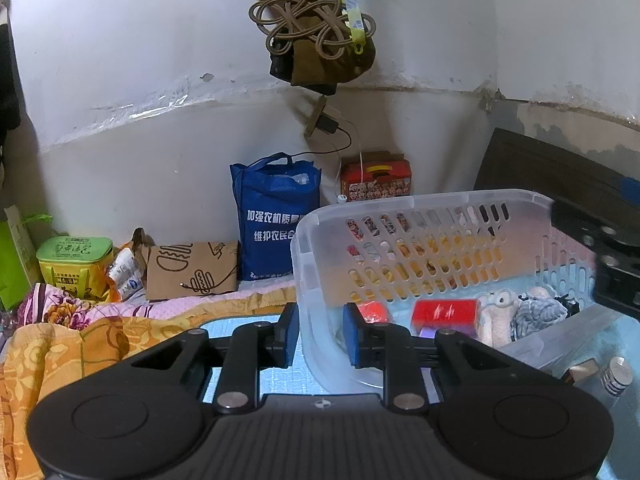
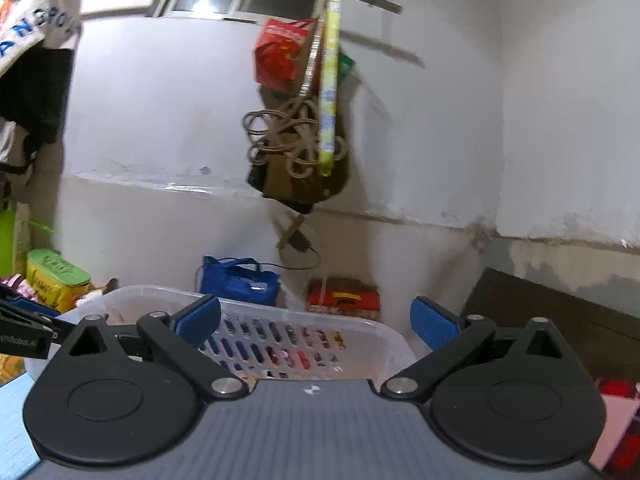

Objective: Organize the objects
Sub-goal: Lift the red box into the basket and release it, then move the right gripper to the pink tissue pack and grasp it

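A clear plastic basket (image 1: pixel 400 208) with slotted walls sits on a light blue mat (image 1: pixel 280 380). Inside lie a red box (image 1: pixel 446 312), a smaller red item (image 1: pixel 374 310), a beige plush toy (image 1: pixel 496 312) and a grey one (image 1: pixel 538 312). My left gripper (image 1: pixel 320 334) is shut on the basket's near left wall, one blue pad outside and one inside. My right gripper (image 2: pixel 316 320) is open and empty, held above the basket (image 2: pixel 320 320); its black body shows at the right edge of the left wrist view (image 1: pixel 612 256).
A blue bag (image 1: pixel 276 216), a red patterned box (image 1: pixel 376 180), a brown paper bag (image 1: pixel 192 268) and a green tin (image 1: pixel 74 264) stand along the wall. Orange and floral bedding (image 1: pixel 80 340) lies left. A metal cylinder (image 1: pixel 616 376) sits right of the basket. Cords hang above (image 1: pixel 312 24).
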